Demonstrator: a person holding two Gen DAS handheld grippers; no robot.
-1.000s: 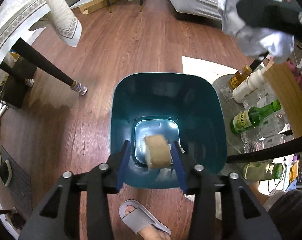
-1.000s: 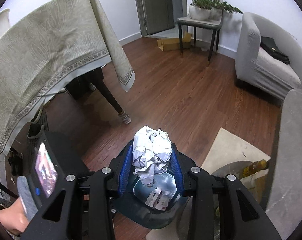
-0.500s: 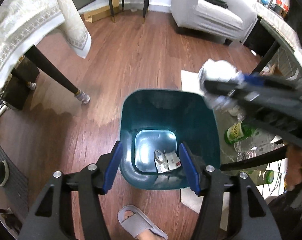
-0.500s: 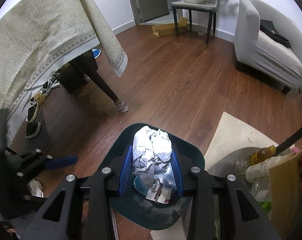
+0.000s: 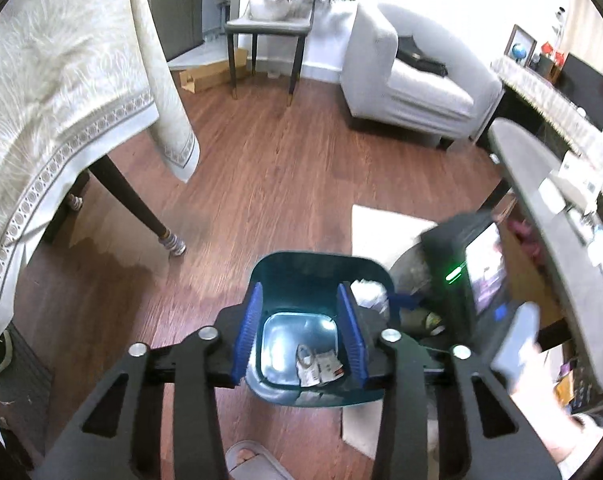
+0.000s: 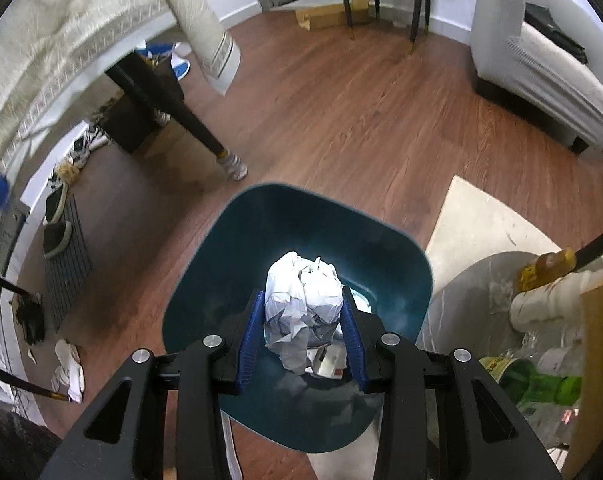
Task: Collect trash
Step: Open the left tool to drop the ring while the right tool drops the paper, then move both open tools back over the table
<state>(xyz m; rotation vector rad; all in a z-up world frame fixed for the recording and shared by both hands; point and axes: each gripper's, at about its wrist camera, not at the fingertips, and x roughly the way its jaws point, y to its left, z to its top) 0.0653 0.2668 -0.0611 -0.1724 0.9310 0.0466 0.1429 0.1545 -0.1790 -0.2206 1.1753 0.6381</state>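
While right gripper (image 6: 301, 334) clamps paper wad (image 6: 303, 312) over bin (image 6: 205, 304); labels prob. unreadable.

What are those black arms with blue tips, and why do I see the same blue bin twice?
Those are two grabbing tools, one in each of a person's hands. Each has a camera looking along its two fingers, so you get two pictures of one room. The left claw is open and empty above the teal bin. The right claw squeezes a crumpled paper ball over that bin. Small scraps already lie at the bottom. Bottles stand on a low table beside it.
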